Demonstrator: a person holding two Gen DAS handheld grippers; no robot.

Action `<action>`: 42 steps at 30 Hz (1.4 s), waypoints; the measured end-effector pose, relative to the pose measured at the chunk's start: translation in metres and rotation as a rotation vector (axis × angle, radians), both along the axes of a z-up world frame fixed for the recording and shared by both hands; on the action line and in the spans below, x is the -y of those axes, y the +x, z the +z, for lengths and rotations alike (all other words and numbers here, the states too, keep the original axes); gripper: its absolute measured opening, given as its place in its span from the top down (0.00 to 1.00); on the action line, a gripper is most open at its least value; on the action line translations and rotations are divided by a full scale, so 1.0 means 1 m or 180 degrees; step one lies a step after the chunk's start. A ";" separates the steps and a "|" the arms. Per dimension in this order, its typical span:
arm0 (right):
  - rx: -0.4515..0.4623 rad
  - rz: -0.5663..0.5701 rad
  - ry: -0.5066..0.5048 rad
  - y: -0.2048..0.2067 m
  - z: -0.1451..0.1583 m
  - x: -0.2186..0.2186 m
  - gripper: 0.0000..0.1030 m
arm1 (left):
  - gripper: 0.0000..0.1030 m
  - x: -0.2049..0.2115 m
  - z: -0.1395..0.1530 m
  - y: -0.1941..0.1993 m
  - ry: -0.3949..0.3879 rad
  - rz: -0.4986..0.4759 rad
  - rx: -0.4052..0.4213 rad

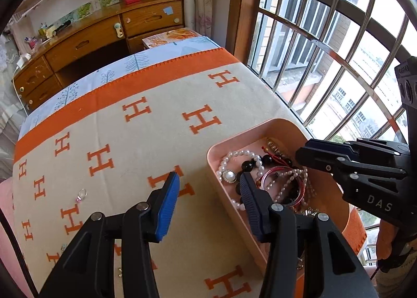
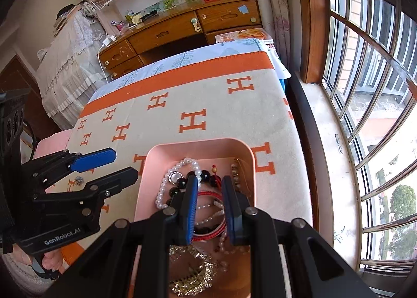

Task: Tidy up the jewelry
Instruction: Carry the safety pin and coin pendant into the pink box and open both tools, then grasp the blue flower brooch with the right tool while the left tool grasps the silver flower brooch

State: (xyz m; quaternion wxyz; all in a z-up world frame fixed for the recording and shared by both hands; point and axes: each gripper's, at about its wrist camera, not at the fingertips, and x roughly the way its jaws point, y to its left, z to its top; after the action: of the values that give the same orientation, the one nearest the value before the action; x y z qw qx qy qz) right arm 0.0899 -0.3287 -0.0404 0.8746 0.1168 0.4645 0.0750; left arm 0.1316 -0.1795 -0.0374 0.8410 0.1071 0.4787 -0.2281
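A pink tray (image 1: 256, 130) (image 2: 198, 141) sits on the H-patterned blanket near the window. It holds a white pearl bracelet (image 1: 235, 155) (image 2: 163, 188), black beads (image 1: 247, 166) (image 2: 181, 182), a red bangle (image 1: 299, 188) (image 2: 208, 195), a pearl brooch (image 1: 229, 176) and gold pieces (image 2: 192, 274). My left gripper (image 1: 209, 175) (image 2: 126, 163) is open and straddles the tray's left wall, with nothing held. My right gripper (image 2: 209, 179) (image 1: 302, 153) hovers over the jewelry pile, its pads a narrow gap apart above the bangle and gripping nothing.
A small clear gem (image 1: 82, 195) (image 2: 78, 180) and tiny studs (image 1: 120, 272) lie loose on the blanket (image 1: 146, 147), left of the tray. A wooden desk (image 1: 104, 35) stands beyond the bed. The barred window (image 2: 365, 89) and its sill run along the right.
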 end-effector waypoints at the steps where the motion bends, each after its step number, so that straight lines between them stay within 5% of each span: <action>1: 0.0025 0.0018 0.0004 -0.004 0.002 -0.003 0.81 | 0.55 -0.005 0.000 -0.004 0.0000 0.0034 0.0013; 28: 0.0267 0.0873 -0.0014 -0.045 0.019 -0.144 0.82 | 0.54 -0.230 0.034 -0.055 -0.0199 0.1329 0.0426; 42: -0.0070 0.1441 -0.0336 -0.029 -0.055 -0.216 0.78 | 0.53 -0.264 -0.037 -0.045 -0.0094 0.0973 0.0095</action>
State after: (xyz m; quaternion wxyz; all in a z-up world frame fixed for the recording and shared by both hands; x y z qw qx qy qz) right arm 0.0610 -0.1128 -0.0954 0.8353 -0.0355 0.4916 0.2437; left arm 0.0864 0.0845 -0.0743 0.8745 0.0240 0.4734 -0.1028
